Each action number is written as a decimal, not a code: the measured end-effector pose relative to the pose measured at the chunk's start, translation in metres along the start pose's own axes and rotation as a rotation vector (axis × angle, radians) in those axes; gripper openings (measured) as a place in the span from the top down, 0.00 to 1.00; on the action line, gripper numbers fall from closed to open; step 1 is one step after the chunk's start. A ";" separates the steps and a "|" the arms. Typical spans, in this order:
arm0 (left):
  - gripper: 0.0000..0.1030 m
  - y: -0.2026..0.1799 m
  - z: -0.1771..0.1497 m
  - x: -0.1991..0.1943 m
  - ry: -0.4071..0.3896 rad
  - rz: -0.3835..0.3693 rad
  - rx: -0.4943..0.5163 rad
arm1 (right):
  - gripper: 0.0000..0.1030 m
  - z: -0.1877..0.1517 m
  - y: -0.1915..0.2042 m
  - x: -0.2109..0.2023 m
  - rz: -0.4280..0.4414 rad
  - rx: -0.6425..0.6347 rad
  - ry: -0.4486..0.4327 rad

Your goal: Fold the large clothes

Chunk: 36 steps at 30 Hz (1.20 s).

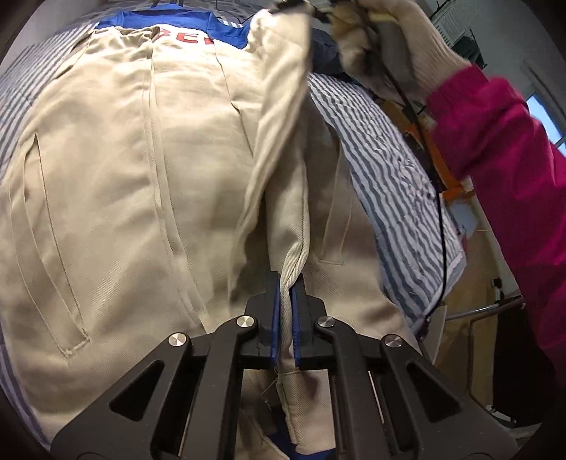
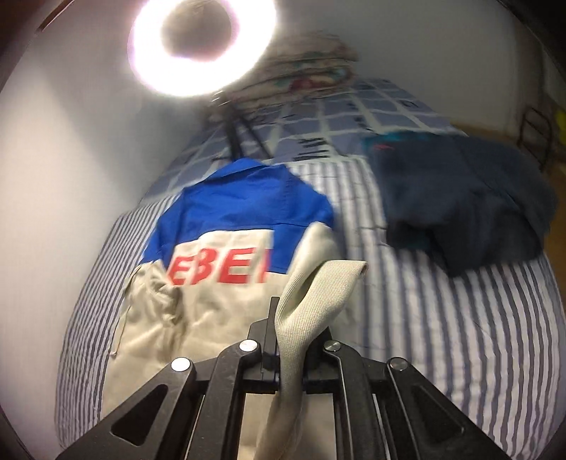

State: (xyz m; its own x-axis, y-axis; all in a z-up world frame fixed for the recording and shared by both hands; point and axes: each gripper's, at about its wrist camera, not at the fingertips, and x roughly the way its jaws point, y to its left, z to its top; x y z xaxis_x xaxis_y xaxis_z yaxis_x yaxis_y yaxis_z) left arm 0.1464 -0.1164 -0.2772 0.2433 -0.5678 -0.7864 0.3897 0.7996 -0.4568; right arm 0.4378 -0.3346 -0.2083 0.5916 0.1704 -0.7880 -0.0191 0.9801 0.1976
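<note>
A large beige jacket [image 1: 116, 184] with a blue yoke and red letters lies back-up on the striped bed; it also shows in the right wrist view [image 2: 212, 311]. My left gripper [image 1: 286, 283] is shut on the jacket's right edge near the hem. My right gripper [image 2: 288, 318] is shut on a beige fold [image 2: 307, 300] of the same side, lifted above the bed. In the left wrist view the right gripper sits at the top [image 1: 293, 7] in a gloved hand [image 1: 389, 46], holding the lifted edge [image 1: 279, 88].
The striped sheet [image 2: 442, 336] covers the bed. A dark blue garment [image 2: 460, 216] lies at the right. A checked blanket [image 2: 353, 113] and folded bedding [image 2: 311, 60] lie at the far end. A ring light [image 2: 201, 39] glares above. The bed's right edge [image 1: 456, 254] drops to the floor.
</note>
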 end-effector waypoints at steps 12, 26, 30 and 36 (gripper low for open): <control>0.97 0.010 -0.003 0.004 0.018 -0.066 -0.049 | 0.94 -0.035 0.095 0.107 -0.052 -0.199 0.198; 0.97 0.015 -0.003 -0.006 0.011 -0.090 -0.066 | 0.61 -0.007 0.044 0.008 0.224 -0.112 0.141; 0.97 0.011 -0.005 -0.003 0.011 -0.087 -0.063 | 0.70 -0.019 0.062 0.044 0.156 -0.152 0.206; 0.97 0.007 -0.007 -0.003 0.015 -0.077 -0.059 | 0.80 -0.045 0.096 0.113 0.113 -0.167 0.268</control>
State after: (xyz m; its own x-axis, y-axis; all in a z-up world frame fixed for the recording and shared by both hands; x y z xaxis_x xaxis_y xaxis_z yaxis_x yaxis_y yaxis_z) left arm 0.1419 -0.1072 -0.2811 0.2012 -0.6257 -0.7537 0.3541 0.7639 -0.5396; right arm 0.4672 -0.2171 -0.3047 0.3453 0.2774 -0.8965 -0.2176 0.9529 0.2111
